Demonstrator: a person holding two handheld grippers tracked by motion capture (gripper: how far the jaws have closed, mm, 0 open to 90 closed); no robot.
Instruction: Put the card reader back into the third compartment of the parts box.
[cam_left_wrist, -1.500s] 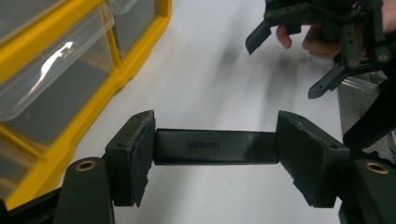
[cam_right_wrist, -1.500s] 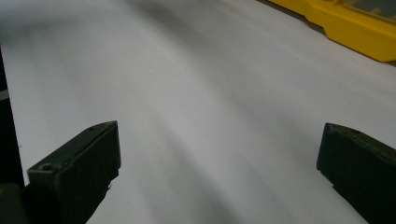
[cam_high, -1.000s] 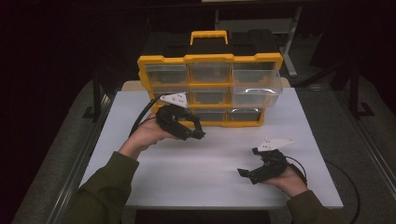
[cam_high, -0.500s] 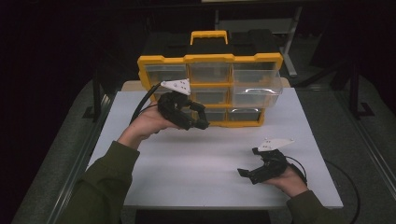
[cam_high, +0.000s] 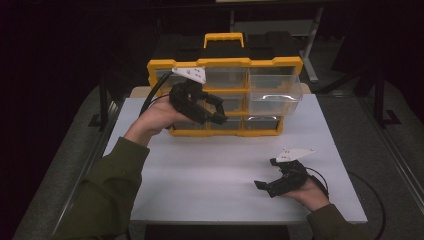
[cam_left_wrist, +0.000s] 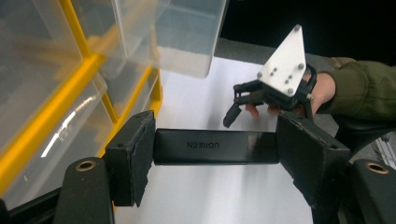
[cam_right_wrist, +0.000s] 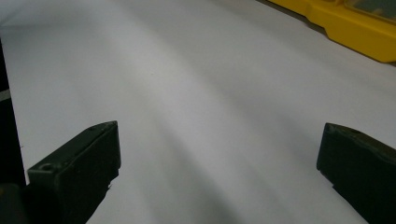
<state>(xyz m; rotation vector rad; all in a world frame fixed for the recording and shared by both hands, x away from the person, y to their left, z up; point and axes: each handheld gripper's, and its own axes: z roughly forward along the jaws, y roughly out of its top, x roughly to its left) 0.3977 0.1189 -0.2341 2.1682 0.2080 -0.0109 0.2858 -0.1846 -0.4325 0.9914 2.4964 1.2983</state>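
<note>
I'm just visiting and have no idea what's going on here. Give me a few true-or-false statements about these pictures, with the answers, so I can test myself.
1. The left hand-held gripper clamps a black bar marked UGREEN. True.
2. The right hand-held gripper holds a screwdriver. False: its jaws stand apart with nothing between them, low over the white table.
3. The drawer organizer has a yellow frame and clear drawers. True.
4. Every drawer is pushed in. False: one clear drawer on the right side sticks out.
5. The left hand-held gripper rests on the table. False: it is raised in front of the organizer.
</note>
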